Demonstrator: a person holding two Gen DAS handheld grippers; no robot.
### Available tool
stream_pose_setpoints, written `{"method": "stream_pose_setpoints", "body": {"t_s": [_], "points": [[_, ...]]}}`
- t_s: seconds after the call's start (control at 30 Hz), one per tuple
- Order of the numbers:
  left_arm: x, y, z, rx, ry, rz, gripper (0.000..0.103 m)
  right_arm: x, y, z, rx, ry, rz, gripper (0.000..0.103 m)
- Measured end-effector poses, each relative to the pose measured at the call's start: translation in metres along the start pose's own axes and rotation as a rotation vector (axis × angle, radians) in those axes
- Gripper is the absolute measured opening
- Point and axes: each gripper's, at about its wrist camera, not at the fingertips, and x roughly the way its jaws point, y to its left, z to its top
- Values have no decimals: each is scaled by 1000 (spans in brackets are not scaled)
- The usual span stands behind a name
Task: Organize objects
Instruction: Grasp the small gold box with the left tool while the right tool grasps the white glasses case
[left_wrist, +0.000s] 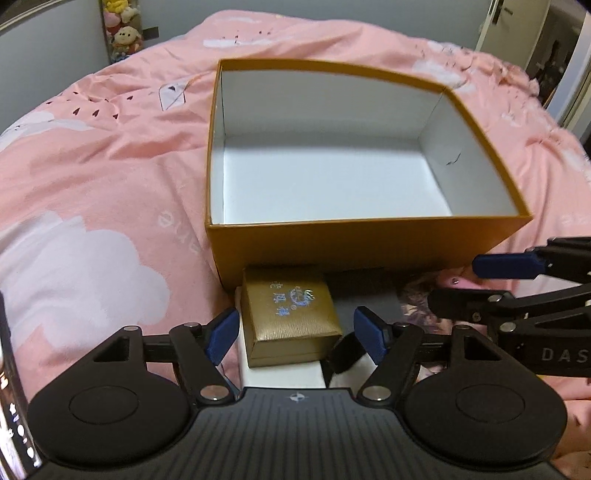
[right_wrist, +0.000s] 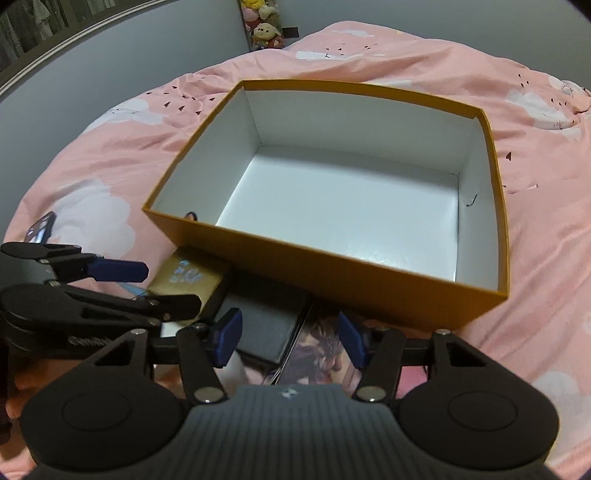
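Note:
A large orange box stands open on the bed, its white inside bare. Against its near wall lies a small gold jewellery box on a white flat thing. My left gripper is open, with its blue pads on either side of the gold box and narrow gaps showing. My right gripper is open above a dark grey flat case and a printed picture card. In the right wrist view the left gripper reaches in from the left over the gold box.
A pink duvet with white clouds covers the bed all round the box. A phone lies on it to the left. Stuffed toys hang on the grey wall behind. The right gripper reaches in from the right.

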Motion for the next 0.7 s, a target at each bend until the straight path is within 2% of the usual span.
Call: {"method": "stream_pose_setpoints", "body": {"t_s": [0.13, 0.5, 0.57, 0.63, 0.7], "points": [[9, -1, -2, -1, 46, 15, 83, 8, -7, 0, 19, 12, 12, 60], [24, -3, -6, -22, 80, 60, 83, 24, -18, -3, 67, 42, 29, 61], [26, -2, -7, -28, 80, 60, 80, 24, -20, -5, 74, 44, 31, 61], [24, -3, -9, -33, 70, 58, 73, 24, -21, -6, 82, 45, 32, 61], [18, -4, -10, -22, 54, 93, 73, 21, -22, -7, 85, 40, 36, 61]]}}
